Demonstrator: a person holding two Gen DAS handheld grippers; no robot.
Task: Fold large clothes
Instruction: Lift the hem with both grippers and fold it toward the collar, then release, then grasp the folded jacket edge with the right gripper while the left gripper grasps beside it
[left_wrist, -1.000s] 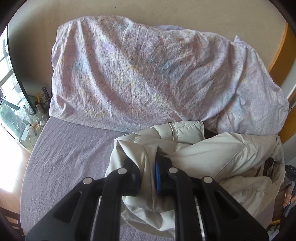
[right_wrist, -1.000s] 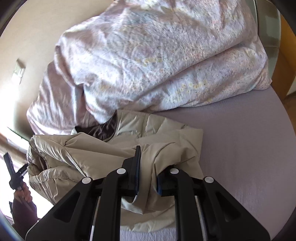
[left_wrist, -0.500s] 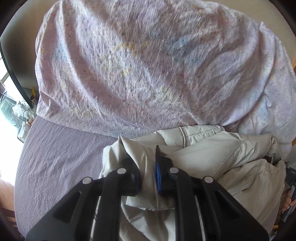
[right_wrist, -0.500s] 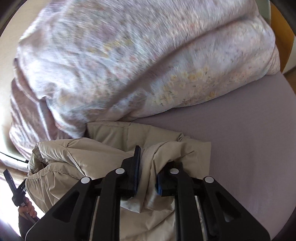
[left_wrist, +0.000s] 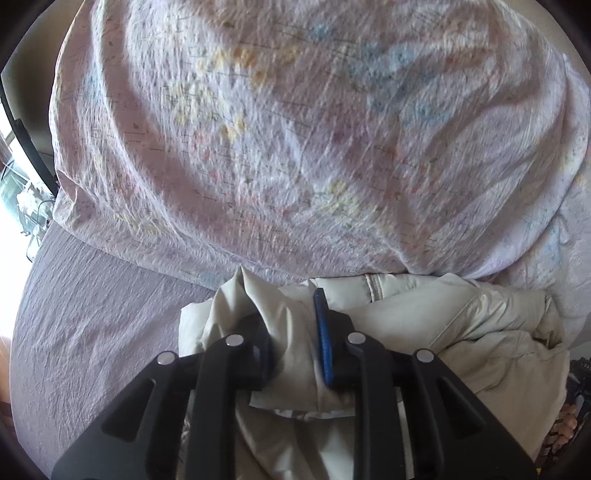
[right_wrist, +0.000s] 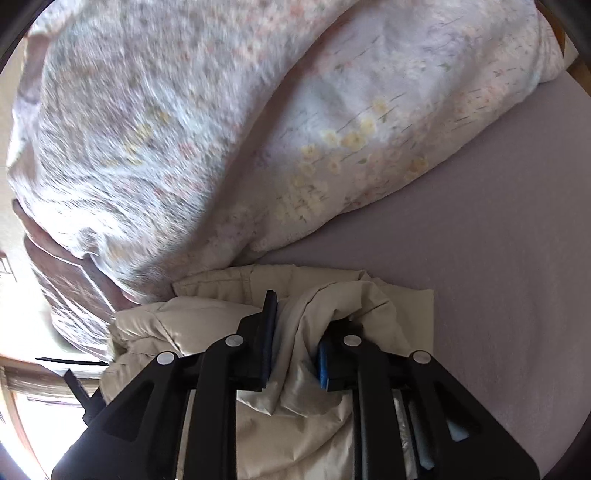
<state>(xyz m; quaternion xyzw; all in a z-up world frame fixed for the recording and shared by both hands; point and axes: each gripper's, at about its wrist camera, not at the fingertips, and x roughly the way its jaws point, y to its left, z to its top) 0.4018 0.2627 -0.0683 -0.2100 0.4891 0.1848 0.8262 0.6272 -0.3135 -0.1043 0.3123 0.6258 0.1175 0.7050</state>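
Much of the jacket (left_wrist: 424, 325) is lost to me: its lower part runs under my own tongs and out of the bottom of both views, and its far edge tucks beneath the overhanging duvet (left_wrist: 295, 147), so I cannot make out sleeves, collar or front. What shows is a pale beige, puffy, quilted garment with a slight sheen, bunched in soft rolls on the bed, lying against the foot of the duvet.

My left tongs (left_wrist: 295, 332) are clamped on a thick fold of that beige cloth; the fabric fills the gap between the black fingers, one of them faced with a blue pad. My right tongs (right_wrist: 295, 332) likewise pinch a crumpled ridge of the jacket (right_wrist: 332, 295), with silky lining showing between the pads.

The duvet is a big, rounded heap in thin crinkled cotton, printed with small yellow, pink and blue flowers; in the right view its left half is blurred. The bed sheet (left_wrist: 92, 314) is a plain lilac, finely wrinkled in the left view and smooth in the right view (right_wrist: 498, 258). At the left view's right edge, a bit of hand and dark gear is cut off.
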